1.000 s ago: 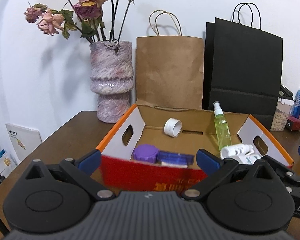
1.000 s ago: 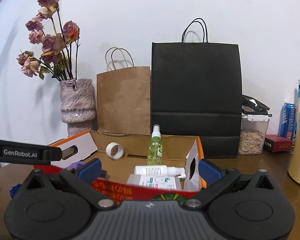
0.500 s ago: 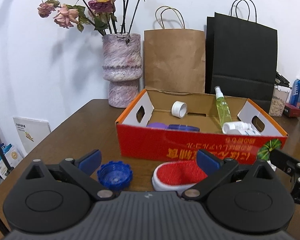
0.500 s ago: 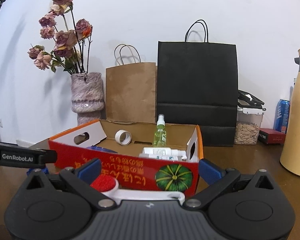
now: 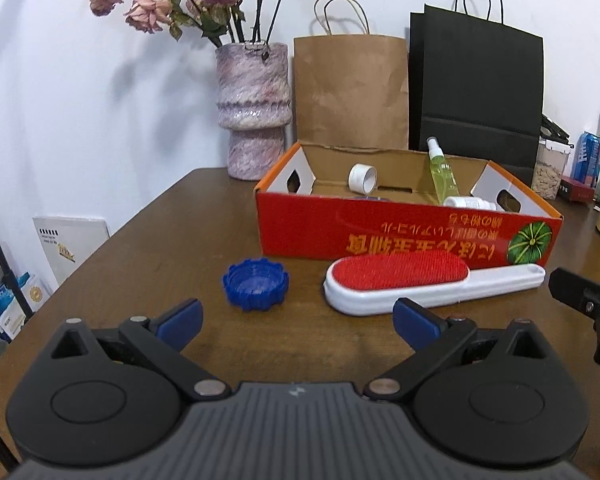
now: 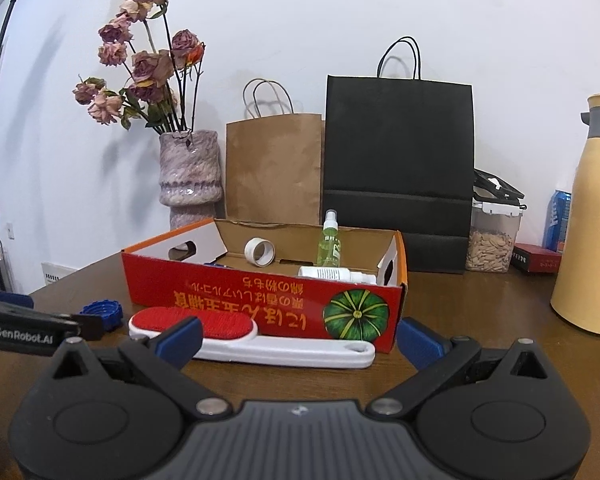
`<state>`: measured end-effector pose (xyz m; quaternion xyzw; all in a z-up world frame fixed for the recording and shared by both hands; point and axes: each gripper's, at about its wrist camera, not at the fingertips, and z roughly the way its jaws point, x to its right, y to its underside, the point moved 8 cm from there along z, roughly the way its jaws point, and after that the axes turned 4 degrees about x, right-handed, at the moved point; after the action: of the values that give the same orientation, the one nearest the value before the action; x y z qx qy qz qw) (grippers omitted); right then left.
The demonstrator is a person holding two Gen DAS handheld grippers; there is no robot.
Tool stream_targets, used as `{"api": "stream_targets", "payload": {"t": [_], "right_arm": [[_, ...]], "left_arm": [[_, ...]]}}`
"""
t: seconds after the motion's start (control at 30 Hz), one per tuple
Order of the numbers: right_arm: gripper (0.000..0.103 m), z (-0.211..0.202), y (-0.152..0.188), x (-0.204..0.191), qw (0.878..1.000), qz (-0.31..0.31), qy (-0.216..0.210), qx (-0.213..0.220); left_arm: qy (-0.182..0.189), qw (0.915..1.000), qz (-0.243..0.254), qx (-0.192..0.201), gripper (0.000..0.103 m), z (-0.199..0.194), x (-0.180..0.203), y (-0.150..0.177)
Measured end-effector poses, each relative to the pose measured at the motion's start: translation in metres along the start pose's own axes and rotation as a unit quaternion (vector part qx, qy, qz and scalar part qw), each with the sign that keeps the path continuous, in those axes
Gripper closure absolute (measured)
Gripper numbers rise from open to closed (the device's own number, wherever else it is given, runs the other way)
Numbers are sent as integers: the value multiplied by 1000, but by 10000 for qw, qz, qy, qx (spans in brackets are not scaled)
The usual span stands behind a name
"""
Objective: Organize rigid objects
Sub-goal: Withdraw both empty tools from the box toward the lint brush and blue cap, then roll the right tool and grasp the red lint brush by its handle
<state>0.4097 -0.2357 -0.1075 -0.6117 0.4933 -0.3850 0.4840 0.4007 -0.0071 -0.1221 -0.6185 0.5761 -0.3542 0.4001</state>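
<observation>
A red cardboard box (image 5: 404,236) (image 6: 260,300) stands on the brown table and holds a tape roll (image 5: 363,178), a green spray bottle (image 5: 442,176), a white bottle (image 5: 466,203) and other items. In front of it lie a white lint brush with a red pad (image 5: 412,280) (image 6: 252,340) and a blue cap (image 5: 255,284) (image 6: 104,312). My left gripper (image 5: 298,320) is open and empty, short of the cap and brush. My right gripper (image 6: 300,340) is open and empty, just before the brush handle.
A vase of dried roses (image 5: 254,120), a brown paper bag (image 5: 350,92) and a black paper bag (image 5: 476,88) stand behind the box. A yellow jug (image 6: 592,240), a jar of seeds (image 6: 492,236) and cans (image 6: 556,220) are at the right.
Both grippers have pulled back from over the box toward the near table edge. The brush and blue cap have come into view in front of the box.
</observation>
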Motion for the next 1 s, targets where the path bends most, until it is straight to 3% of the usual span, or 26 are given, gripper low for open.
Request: {"api": "stream_targets", "payload": {"t": [0.73,1.0], "right_arm": [[0,2,13,-9,9992,-143,-138,-335],[0,26,14,-29,9935,-821,-533,-579]], "left_arm": [[-199,9991,-260,-280,0,14,-34,2],[-172,9991,-273,-280,0,15,-36,1]]}}
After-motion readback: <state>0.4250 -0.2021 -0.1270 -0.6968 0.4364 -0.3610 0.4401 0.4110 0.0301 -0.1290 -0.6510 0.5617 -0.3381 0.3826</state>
